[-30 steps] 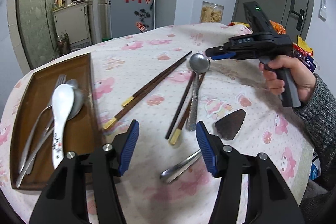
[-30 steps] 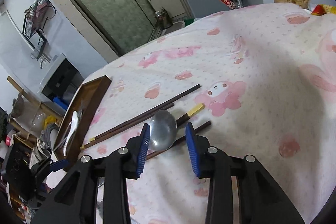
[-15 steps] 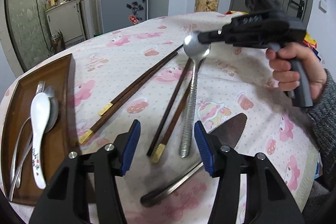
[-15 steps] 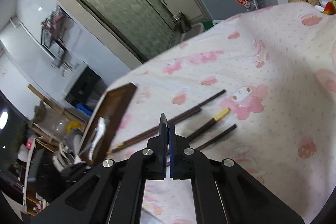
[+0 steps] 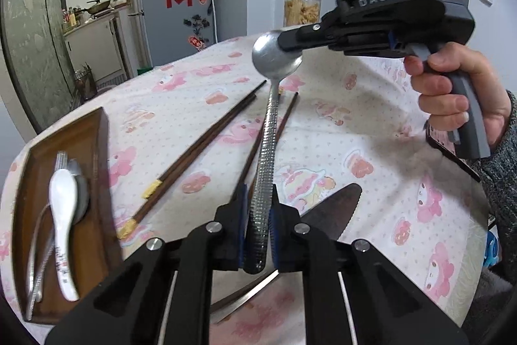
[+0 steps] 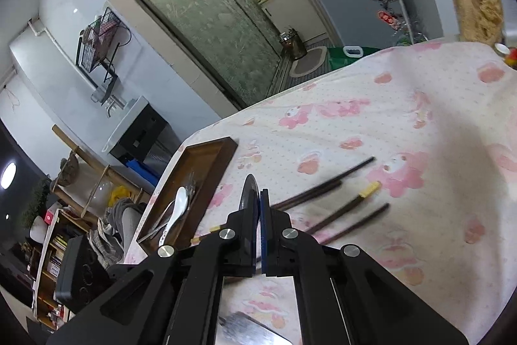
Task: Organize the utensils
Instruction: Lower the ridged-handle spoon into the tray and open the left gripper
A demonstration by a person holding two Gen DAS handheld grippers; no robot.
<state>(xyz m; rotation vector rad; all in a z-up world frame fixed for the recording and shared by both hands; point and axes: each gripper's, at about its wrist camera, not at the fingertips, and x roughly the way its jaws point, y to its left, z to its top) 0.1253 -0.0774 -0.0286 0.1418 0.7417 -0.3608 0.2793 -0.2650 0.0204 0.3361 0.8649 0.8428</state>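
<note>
A metal spoon [image 5: 269, 131] with a textured handle is held in the air above the table. My right gripper [image 5: 290, 42] is shut on its bowl, seen edge-on in the right wrist view [image 6: 248, 193]. My left gripper [image 5: 258, 235] is shut on the spoon's handle end. A brown wooden tray [image 5: 42, 157] at the left holds a white ceramic spoon [image 5: 63, 199], metal spoons and a fork. Dark chopsticks [image 5: 200, 144] lie loose on the pink-patterned tablecloth [image 5: 371, 125].
A serrated cake server [image 5: 332, 209] lies under my left gripper, its handle toward me. A jar of snacks [image 5: 302, 7] stands at the table's far edge. A phone [image 5: 449, 151] lies at the right edge. The fridge stands behind.
The right gripper shut on the spoon's bowl and lifted it off the table. The left gripper then shut on the spoon's handle.
</note>
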